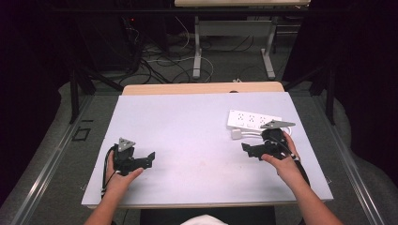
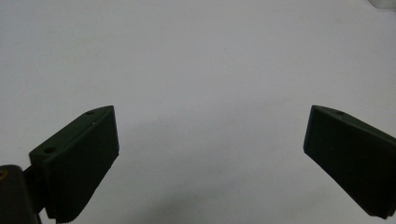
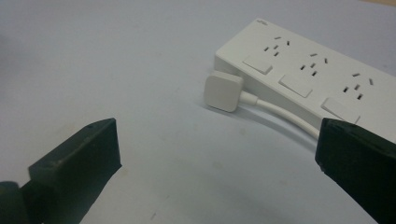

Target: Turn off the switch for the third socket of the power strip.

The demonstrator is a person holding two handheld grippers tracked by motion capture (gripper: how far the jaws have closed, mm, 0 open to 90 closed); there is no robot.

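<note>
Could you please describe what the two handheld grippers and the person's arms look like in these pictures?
Both the left claw and right claw are black, each with two wedge-shaped jaws, a grey three-cornered plate on top and a trailing black cable. The forearms are bare, with no sleeves visible.

Even overhead light falls on the pale bench [image 1: 187,122] while the far surroundings sink into darkness. Shadows under each hand-held gripper are soft. Gripper views look slightly grainy, the near jaws blurred.

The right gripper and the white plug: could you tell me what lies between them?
Nothing: in the right gripper view, bare table separates the open right gripper from the white plug.
</note>
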